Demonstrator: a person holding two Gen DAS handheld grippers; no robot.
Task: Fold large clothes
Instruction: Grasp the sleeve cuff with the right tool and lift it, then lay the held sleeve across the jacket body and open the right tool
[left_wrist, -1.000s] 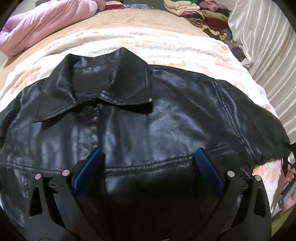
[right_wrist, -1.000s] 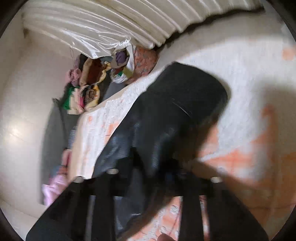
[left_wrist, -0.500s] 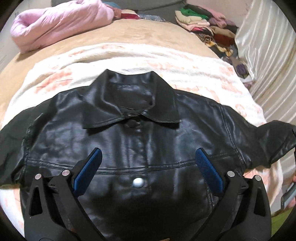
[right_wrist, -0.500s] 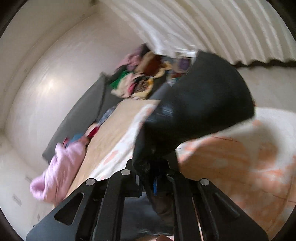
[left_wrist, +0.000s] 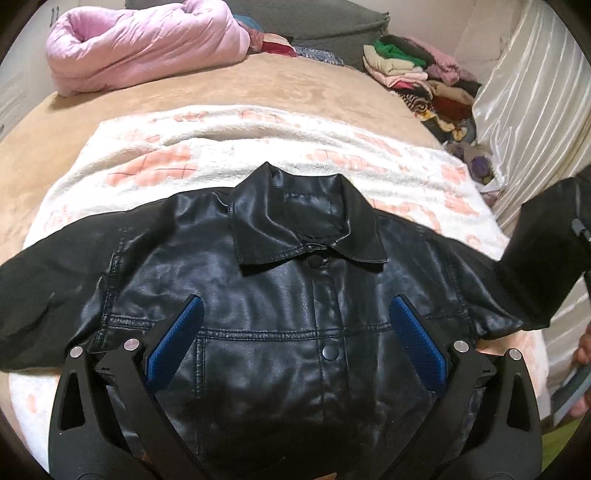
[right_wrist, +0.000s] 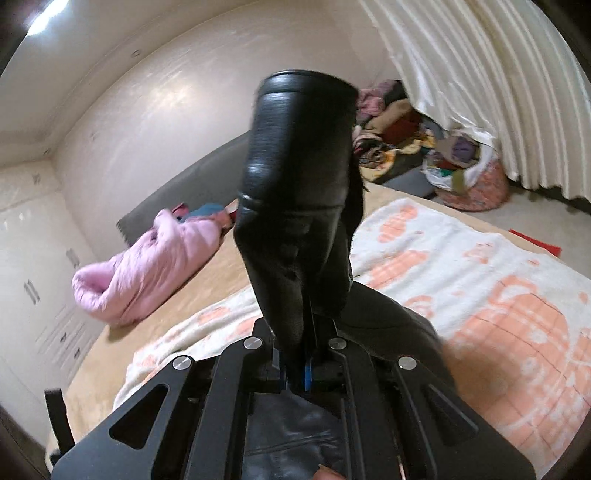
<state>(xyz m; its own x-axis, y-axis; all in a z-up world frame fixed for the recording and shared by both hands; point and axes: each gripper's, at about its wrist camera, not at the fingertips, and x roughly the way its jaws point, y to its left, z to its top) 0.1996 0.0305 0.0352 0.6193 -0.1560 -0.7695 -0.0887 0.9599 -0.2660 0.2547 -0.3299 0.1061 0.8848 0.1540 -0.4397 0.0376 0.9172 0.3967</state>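
Black leather jacket (left_wrist: 288, 295) lies face up on the patterned blanket (left_wrist: 221, 155) over the bed, collar away from the left fingers, hem toward them; its long axis runs straight ahead from those fingers.

Right gripper (right_wrist: 295, 373): fingers together, clamped on the cuff end of the right sleeve (right_wrist: 299, 192). The sleeve stands up and ahead of the fingers, lifted clear of the blanket (its root trails back down to the jacket body below the fingers). In the left wrist view the raised sleeve (left_wrist: 543, 258) sits far to the right of the left fingers.

Left gripper (left_wrist: 295, 339): fingers wide apart, nothing between them, hovering above the jacket front, one blue pad (left_wrist: 173, 343) either side of the button placket.

Judgement: the fold turns on carrying the sleeve leftward across the chest, at right angles to the jacket's long axis. The right hand already has it; the left is nearer the body and could pin the front.
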